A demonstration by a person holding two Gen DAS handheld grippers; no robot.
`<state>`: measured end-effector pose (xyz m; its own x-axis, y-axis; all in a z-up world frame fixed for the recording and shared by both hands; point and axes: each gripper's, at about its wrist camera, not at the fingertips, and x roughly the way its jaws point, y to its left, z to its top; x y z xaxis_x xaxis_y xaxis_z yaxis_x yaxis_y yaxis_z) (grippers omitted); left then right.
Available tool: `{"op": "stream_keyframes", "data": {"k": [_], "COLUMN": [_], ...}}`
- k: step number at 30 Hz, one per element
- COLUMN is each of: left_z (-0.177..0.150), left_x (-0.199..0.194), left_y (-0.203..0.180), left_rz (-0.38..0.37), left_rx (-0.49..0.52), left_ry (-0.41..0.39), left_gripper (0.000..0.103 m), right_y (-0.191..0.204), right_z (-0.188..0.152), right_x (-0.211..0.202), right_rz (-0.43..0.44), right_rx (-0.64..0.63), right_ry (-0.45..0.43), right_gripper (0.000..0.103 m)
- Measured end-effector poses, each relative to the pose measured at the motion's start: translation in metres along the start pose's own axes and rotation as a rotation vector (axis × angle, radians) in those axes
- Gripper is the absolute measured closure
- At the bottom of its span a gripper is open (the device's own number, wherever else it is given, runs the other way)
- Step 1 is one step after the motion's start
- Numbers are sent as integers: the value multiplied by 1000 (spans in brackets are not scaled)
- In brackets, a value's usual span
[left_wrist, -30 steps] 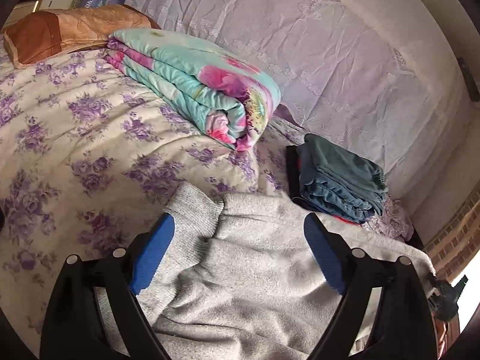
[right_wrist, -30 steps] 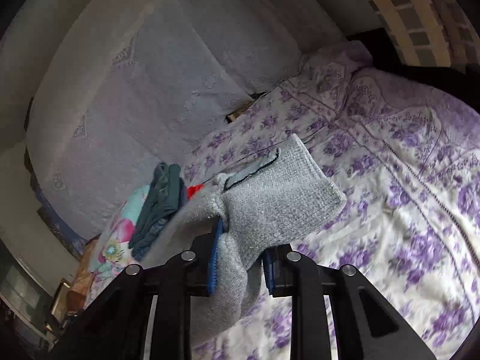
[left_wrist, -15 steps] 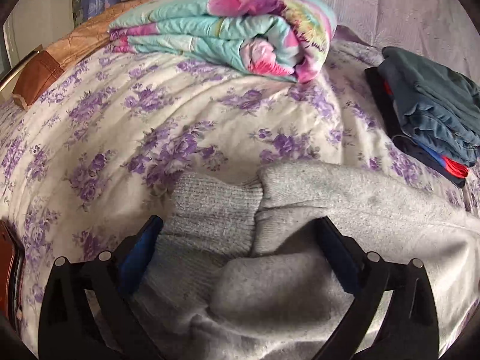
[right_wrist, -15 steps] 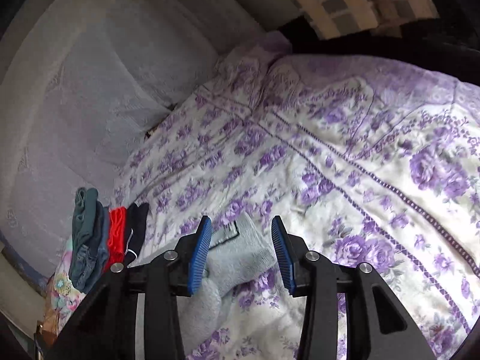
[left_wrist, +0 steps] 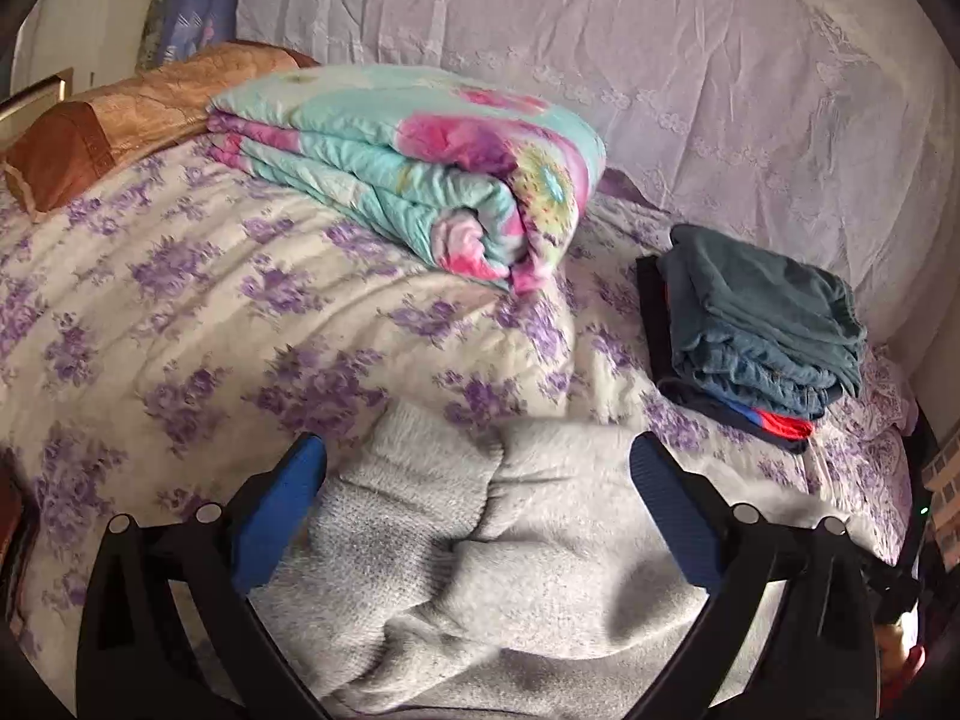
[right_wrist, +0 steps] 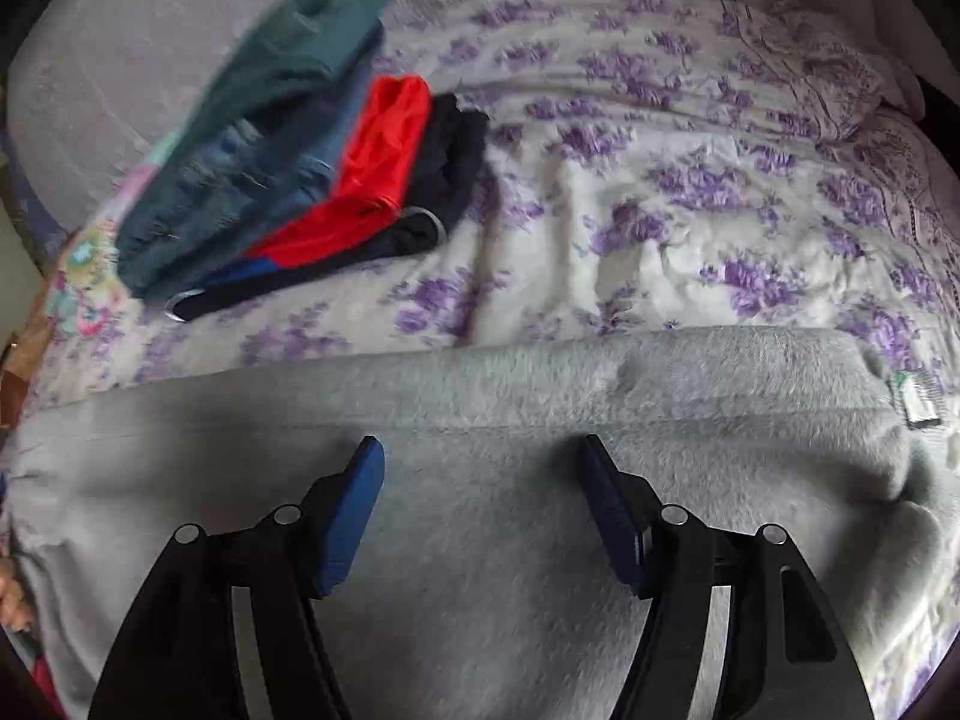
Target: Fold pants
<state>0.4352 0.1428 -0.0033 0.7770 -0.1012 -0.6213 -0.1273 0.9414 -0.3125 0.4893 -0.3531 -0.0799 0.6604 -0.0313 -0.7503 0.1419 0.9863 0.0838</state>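
**Grey pants lying on the bed, both tools open above them**

Grey fleece pants (left_wrist: 480,546) are lying across the purple-flowered bedspread (left_wrist: 180,312), filling the lower part of both views. In the left view the ribbed cuffs (left_wrist: 420,468) are sitting side by side at the near edge of the cloth; the rest is running out of frame below. In the right view the pants (right_wrist: 480,414) are showing a long folded edge, with a small label (right_wrist: 915,399) poking out at the far right end; its print is too small to read.

The left hand-held gripper (left_wrist: 477,474) is standing wide open, blue pads either side of the cuffs, gripping nothing. Whether the pads are touching the cloth cannot be told. The right hand-held gripper (right_wrist: 483,480) is also spread apart over the grey fabric, nothing pinched between its pads.

Beyond the pants, a stack of folded clothes (left_wrist: 762,324) is sitting near the draped wall; in the right view this stack (right_wrist: 288,138) is motion-blurred. A folded floral quilt (left_wrist: 420,162) is lying beside it, a brown pillow (left_wrist: 120,120) behind, partly cut off at the frame edge.
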Motion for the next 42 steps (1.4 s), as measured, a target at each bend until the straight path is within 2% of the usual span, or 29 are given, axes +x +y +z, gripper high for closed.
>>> {"op": "stream_keyframes", "data": {"k": [2,3,5,6,7,8,11,14,16,19,21,22,25,28,29,30,32,35,39,41,42], "left_z": [7,8,5,3,-1,-5,-20,-31,-36,-32,-29,-31,-49,-87,-102,-113,-132,-150,-165,-170,-171], "left_x": [-2,0,4,7,11,14,34,58,54,17,-19,-35,-61,-73,-79,-89,-106,-120,-144,-150,-152], "left_y": [14,21,28,24,14,3,-27,-44,-51,-41,-27,-20,4,28,30,32,35,44,72,85,90], "left_rz": [-15,-83,-309,-411,-461,-434,-199,2,57,23,-80,-145,-301,-421,-417,-376,-369,-381,-385,-368,-368], "left_rx": [-36,-79,-151,-144,-106,-45,176,328,375,299,212,169,39,-63,-49,-26,16,34,-17,-55,-61], "left_ry": [-5,18,93,144,195,220,232,207,174,34,-58,-76,-50,3,-8,-27,-57,-4,52,101,118], "left_gripper": [5,6,6,6,5,5,5,5,5,5,5,5,5,5,5,5,5,5,5,5,5], "right_y": [9,10,1,-4,-13,-23,-55,-82,-98,-120,-135,-142,-163,-167,-163,-156,-143,-144,-139,-137,-140], "right_z": [-2,-4,-6,-7,-7,-10,-29,-64,-94,-157,-202,-226,-288,-326,-332,-335,-331,-319,-287,-276,-269], "right_x": [-5,-6,-16,-23,-34,-51,-121,-200,-246,-305,-329,-336,-337,-320,-312,-304,-287,-264,-250,-242,-244], "right_rz": [-40,-41,5,15,22,58,246,267,242,199,178,169,208,364,427,481,541,534,506,430,416], "right_rx": [-30,-39,-3,33,87,153,321,378,382,403,435,462,572,678,686,683,677,744,701,664,640], "right_ry": [-16,-12,-22,-30,-37,-49,-99,-147,-180,-213,-210,-198,-146,-93,-72,-50,-20,-21,-61,-79,-112], "right_gripper": [29,29,28,29,29,29,28,25,23,22,22,22,22,22,23,23,23,23,23,49,74]}}
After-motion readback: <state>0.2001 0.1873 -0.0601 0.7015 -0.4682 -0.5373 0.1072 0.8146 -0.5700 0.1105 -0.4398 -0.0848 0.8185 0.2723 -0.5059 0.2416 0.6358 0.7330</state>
